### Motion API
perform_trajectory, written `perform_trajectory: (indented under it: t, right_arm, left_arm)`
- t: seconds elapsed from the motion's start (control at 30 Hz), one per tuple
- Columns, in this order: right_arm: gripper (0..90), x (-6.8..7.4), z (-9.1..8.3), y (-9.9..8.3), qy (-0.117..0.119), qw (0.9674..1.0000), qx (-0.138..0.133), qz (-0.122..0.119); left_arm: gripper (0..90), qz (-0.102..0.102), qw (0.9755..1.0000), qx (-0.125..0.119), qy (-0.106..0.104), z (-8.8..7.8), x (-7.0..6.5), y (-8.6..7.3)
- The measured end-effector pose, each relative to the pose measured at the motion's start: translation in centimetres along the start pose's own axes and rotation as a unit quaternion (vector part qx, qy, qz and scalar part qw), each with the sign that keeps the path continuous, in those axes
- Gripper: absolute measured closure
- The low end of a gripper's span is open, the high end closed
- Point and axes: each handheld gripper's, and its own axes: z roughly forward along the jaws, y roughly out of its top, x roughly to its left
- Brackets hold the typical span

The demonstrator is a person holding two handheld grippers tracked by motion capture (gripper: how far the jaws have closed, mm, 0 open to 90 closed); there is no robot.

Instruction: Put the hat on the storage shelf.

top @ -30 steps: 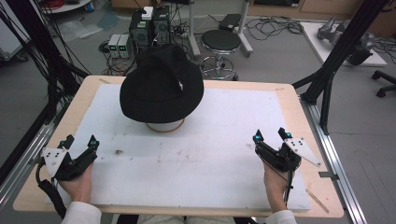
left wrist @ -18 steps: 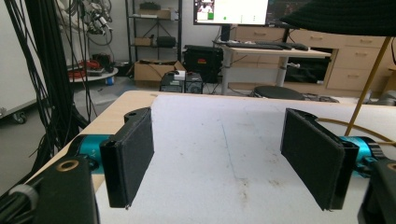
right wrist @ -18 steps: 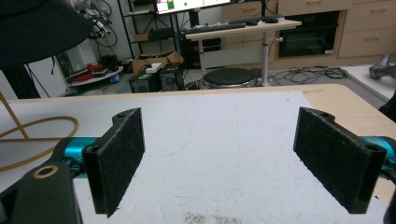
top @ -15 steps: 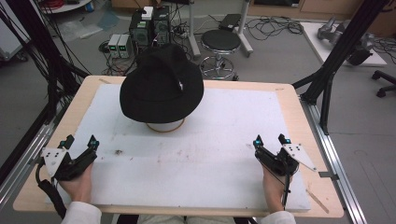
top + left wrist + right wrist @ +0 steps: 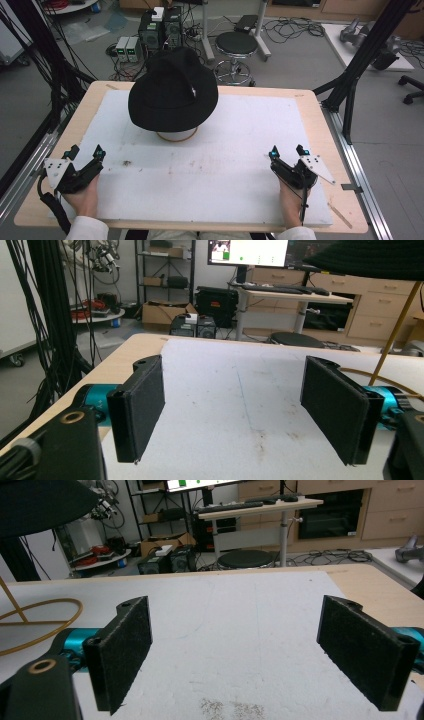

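High view: hat (image 5: 173,93) upper centre on a stand (image 5: 176,135); left gripper (image 5: 85,155) and right gripper (image 5: 288,152) low, both spread, empty; a careless reach could topple the stand.

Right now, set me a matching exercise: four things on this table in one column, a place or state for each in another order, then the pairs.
Things:
1. hat
2. wire stand
3. left gripper
4. right gripper

Places or states:
A. near right part of the table, jaws open
B. under the hat, its base ring on the white mat
C. near left part of the table, jaws open
D. black, perched at the far left of the mat

Pairs: 1-D, 2-B, 3-C, 4-A
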Motion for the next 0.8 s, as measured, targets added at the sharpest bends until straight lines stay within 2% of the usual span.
perform_trajectory:
  t: [0.57, 0.8]
  right_arm:
    - [13.5, -0.11, 0.11, -0.22, -0.003, 1.0000, 0.004, -0.004]
    - [13.5, -0.13, 0.12, -0.31, -0.003, 0.9999, 0.011, 0.001]
  left_arm:
    - [25.9, -0.002, 1.0000, 0.002, -0.002, 0.14, 0.09, -0.05]
    - [25.9, -0.004, 1.0000, 0.004, -0.004, 0.20, 0.04, -0.08]
